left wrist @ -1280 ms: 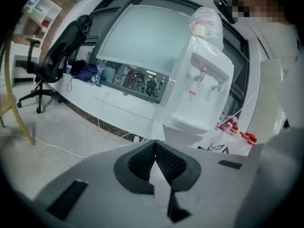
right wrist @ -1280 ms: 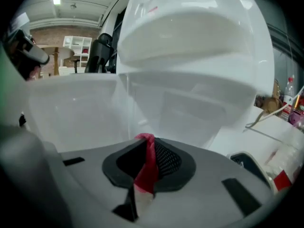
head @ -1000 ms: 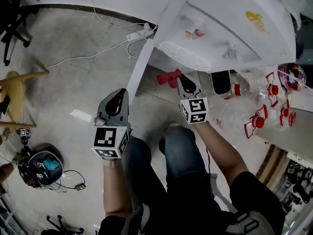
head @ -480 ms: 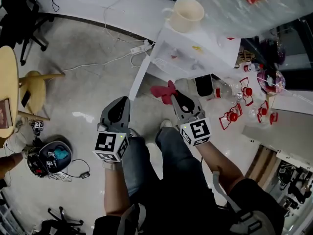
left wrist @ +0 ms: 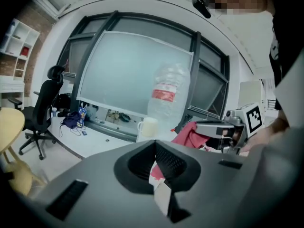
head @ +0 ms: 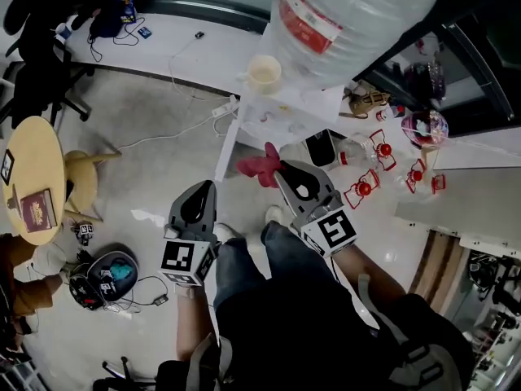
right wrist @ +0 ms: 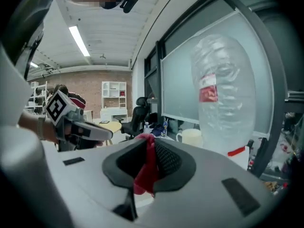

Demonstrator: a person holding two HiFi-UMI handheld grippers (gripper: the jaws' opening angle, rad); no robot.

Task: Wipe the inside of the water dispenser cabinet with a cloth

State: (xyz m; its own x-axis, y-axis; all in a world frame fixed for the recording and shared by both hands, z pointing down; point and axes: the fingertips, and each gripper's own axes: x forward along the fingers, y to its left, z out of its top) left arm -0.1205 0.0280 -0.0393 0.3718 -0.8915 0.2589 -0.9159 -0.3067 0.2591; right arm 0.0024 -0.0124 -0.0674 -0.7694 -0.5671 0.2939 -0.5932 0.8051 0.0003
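From above, the white water dispenser point(head: 286, 122) carries a big clear bottle point(head: 346, 15) and a cream cup point(head: 264, 73). Its narrow white cabinet door point(head: 227, 142) stands ajar; the cabinet's inside is hidden. My right gripper point(head: 281, 169) is shut on a red cloth point(head: 258, 166), held up in front of the dispenser. The right gripper view shows the cloth point(right wrist: 145, 172) pinched between the jaws, with the bottle point(right wrist: 221, 84) ahead. My left gripper point(head: 200, 189) is level beside it, jaws together with nothing in them point(left wrist: 155, 144); it sees the cloth point(left wrist: 189, 135) at its right.
Clear plastic bottles with red clips point(head: 368, 187) lie on the floor right of the dispenser. A power strip with cables point(head: 225, 107) lies by the door. At the left are a round yellow table point(head: 28, 177), a helmet and wires point(head: 102, 275), and a white desk point(head: 163, 43).
Both grippers have come up together, away from the cabinet opening. The view now looks down on the dispenser's top, bottle and cup. The red cloth stays in the right jaws.
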